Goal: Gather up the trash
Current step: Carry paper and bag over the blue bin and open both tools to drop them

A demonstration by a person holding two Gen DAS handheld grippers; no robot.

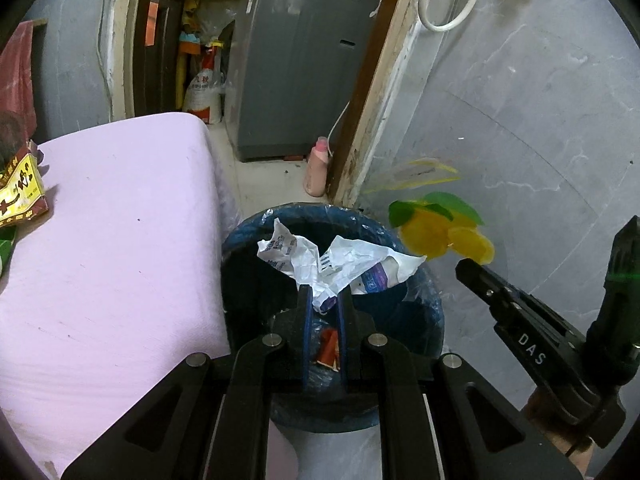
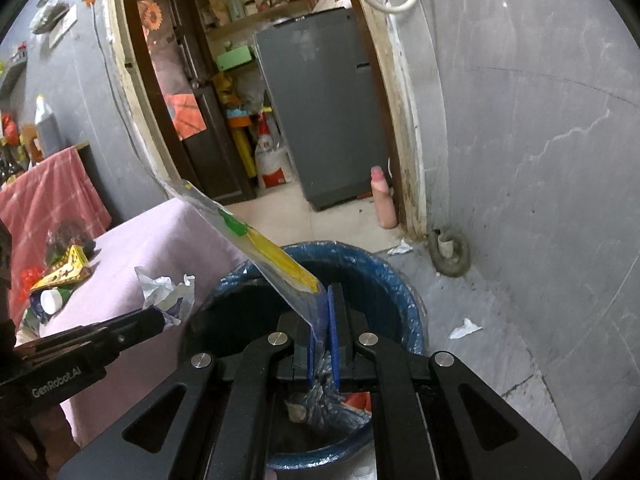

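You have both loads poised over the blue-lined bin (image 1: 424,312) so they drop in: left gripper (image 1: 323,300) jaws pinching the crumpled white wrapper (image 1: 332,260), right gripper (image 2: 322,300) jaws pinching what looks like a clear yellow-and-green packet (image 2: 276,258)

2 claws (image 1: 323,300) (image 2: 323,312), 1 bin (image 1: 240,236) (blue-lined), 2 wrappers (image 1: 340,260) (image 2: 276,256)

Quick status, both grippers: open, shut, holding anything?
Left gripper: shut on the crumpled white wrapper, over the blue-lined bin.
Right gripper: shut on the clear plastic packet with yellow and green print, over the same bin.
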